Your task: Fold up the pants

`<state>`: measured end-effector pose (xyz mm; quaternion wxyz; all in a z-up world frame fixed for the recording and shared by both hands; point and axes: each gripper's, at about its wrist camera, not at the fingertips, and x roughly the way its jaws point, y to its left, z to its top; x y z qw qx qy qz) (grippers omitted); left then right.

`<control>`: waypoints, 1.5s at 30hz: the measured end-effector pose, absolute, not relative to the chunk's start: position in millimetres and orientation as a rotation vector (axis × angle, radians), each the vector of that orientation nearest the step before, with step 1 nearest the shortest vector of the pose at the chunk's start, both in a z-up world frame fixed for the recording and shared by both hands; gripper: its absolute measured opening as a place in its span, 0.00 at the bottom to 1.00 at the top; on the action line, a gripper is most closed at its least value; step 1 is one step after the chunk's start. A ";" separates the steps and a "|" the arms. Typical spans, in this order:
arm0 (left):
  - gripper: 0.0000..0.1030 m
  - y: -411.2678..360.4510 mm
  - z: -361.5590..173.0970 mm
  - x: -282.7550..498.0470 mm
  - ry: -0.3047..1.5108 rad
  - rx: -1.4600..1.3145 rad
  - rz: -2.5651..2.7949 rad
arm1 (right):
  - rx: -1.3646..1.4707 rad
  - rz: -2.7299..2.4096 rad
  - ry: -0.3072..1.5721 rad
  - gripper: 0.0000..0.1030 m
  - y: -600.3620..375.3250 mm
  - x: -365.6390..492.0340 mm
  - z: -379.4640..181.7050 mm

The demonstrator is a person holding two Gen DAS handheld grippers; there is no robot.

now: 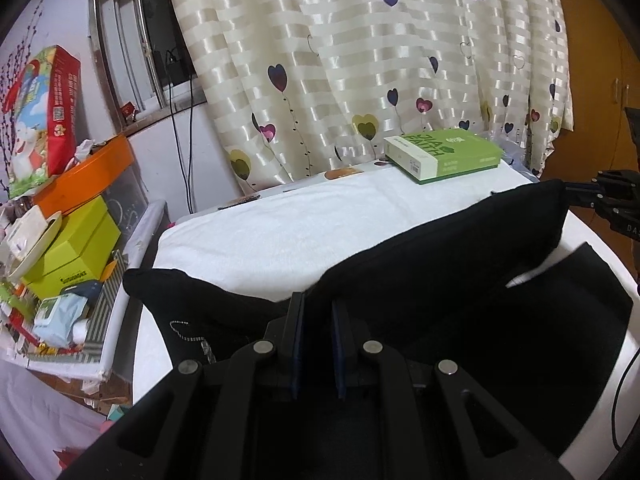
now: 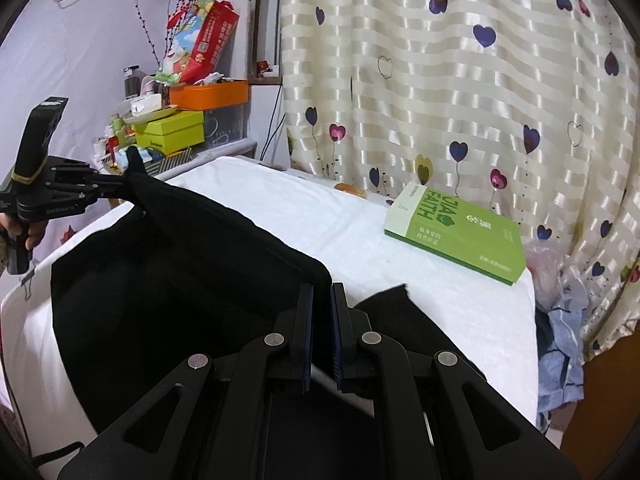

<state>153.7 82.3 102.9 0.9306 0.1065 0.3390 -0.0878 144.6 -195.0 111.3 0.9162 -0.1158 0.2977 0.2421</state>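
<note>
I have the left hand-held gripper [image 1: 318,304] and the right hand-held gripper [image 2: 322,294] each clamped on the black pants' [image 1: 460,280] top edge, lifted taut between them above the white-towelled table [image 1: 280,232]. Bare towel lies beyond, up to the green box [image 2: 456,232] near the far edge.

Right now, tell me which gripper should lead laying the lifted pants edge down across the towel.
Neither: left gripper and right gripper both pinch the black pants; lay it together.
</note>
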 end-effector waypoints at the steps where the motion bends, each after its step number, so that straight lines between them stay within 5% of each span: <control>1: 0.14 81.3 102.5 147.6 0.691 0.218 -0.180 | -0.243 0.496 0.609 0.08 -194.5 140.0 110.7; 45: 0.14 54.7 30.5 -18.0 0.798 0.154 -0.212 | -0.221 0.450 0.696 0.04 -211.2 -0.8 43.0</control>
